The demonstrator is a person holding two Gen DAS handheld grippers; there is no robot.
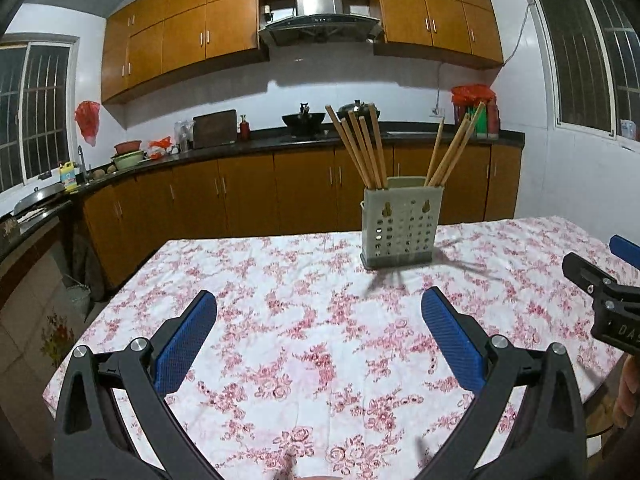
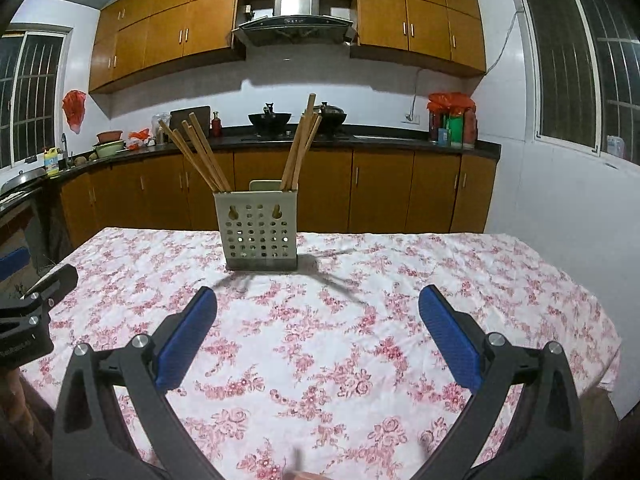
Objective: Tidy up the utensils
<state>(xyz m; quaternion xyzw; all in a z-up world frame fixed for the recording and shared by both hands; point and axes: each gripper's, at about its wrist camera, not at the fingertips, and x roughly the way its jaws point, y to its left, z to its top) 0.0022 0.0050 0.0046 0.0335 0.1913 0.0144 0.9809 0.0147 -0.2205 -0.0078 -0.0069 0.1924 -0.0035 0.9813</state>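
Wide view first: the table [image 2: 440,280] under its pink floral cloth fills the foreground, nothing loose lying on it. Standing on it, toward the far edge, is the perforated holder [image 2: 260,228], upright, with two bunches of wooden chopsticks [image 2: 208,160] fanning out, one leaning left, one leaning right. The holder looks like light plastic, so I judge a sideways tug could tip it; better to draw straight up. The chopsticks look stiff, light and smooth, likely to slip or swivel if pinched at the tip, so the mid-shaft just above the rim seems the sound place. Both tongs hover well short of the holder: left gripper [image 1: 320,340] spread wide and empty, right gripper [image 2: 318,338] likewise agape, holding nothing.
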